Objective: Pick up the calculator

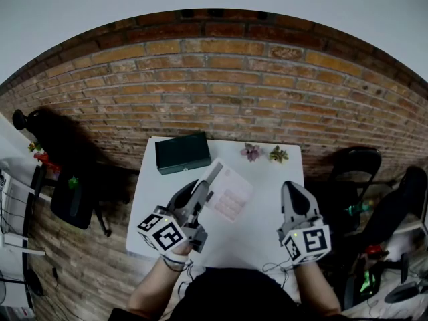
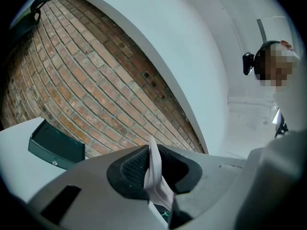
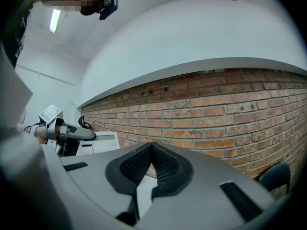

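Left gripper [image 1: 204, 191] has its jaws nearly shut, and they pinch one thin edge of the calculator [image 1: 231, 194]. That calculator is white with pink keys, and it is up over the white table [image 1: 271, 179]. Right gripper [image 1: 295, 192] is shut tight with nothing in it, off to the side of the calculator. A dark green box [image 1: 182, 153] and two little plants [image 1: 252, 152] sit at the back by the brick wall [image 1: 221, 92].

1. Just one desk [image 1: 264, 212].
2. One calculator [image 1: 231, 196].
3. One dark green box [image 1: 182, 153] too.
4. Two plants: a pink plant [image 1: 251, 152] and a green plant [image 1: 278, 154].
5. Two claws: left claw [image 1: 204, 188] and right claw [image 1: 292, 187].
6. One black chair [image 1: 361, 159] that I can see.
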Action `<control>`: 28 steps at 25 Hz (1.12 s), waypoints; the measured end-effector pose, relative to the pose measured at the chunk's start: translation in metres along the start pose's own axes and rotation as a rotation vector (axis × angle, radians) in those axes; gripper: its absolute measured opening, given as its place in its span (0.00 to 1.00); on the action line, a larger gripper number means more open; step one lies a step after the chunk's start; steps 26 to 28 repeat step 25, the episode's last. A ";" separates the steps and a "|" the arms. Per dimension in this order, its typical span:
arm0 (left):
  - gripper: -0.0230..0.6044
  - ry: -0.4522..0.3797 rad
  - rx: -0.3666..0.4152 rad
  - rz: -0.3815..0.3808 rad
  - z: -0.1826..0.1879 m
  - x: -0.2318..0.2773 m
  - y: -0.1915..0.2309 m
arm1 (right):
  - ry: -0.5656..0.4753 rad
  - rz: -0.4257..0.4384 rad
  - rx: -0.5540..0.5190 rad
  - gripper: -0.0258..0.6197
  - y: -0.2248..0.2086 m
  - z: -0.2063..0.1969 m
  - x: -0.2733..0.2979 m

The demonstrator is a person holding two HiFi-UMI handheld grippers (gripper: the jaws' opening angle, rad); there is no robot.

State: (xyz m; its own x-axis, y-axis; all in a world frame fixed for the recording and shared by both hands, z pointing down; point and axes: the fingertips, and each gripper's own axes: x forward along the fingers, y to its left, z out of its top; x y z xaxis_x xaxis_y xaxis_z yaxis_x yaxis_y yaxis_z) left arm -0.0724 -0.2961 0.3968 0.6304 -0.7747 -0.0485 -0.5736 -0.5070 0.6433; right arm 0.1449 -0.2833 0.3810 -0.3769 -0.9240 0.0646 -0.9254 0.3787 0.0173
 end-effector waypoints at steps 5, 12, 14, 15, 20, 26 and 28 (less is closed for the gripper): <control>0.11 0.000 -0.006 -0.004 0.000 -0.001 0.001 | -0.002 -0.008 -0.007 0.04 0.000 0.001 0.000; 0.11 0.006 -0.012 -0.005 0.000 -0.001 0.003 | 0.008 -0.012 -0.001 0.05 0.001 -0.001 0.001; 0.11 0.009 -0.013 -0.005 -0.001 -0.002 0.004 | 0.003 -0.011 -0.001 0.04 0.002 -0.001 0.001; 0.11 0.008 -0.014 -0.006 -0.001 -0.002 0.004 | 0.002 -0.011 -0.001 0.04 0.002 -0.001 0.001; 0.11 0.006 -0.013 -0.014 0.001 -0.005 0.003 | 0.004 -0.014 -0.004 0.05 0.006 0.000 -0.001; 0.11 0.008 -0.013 -0.016 0.001 -0.008 0.004 | -0.002 -0.013 -0.002 0.05 0.010 0.002 -0.002; 0.11 0.008 -0.013 -0.016 0.001 -0.008 0.004 | -0.002 -0.013 -0.002 0.05 0.010 0.002 -0.002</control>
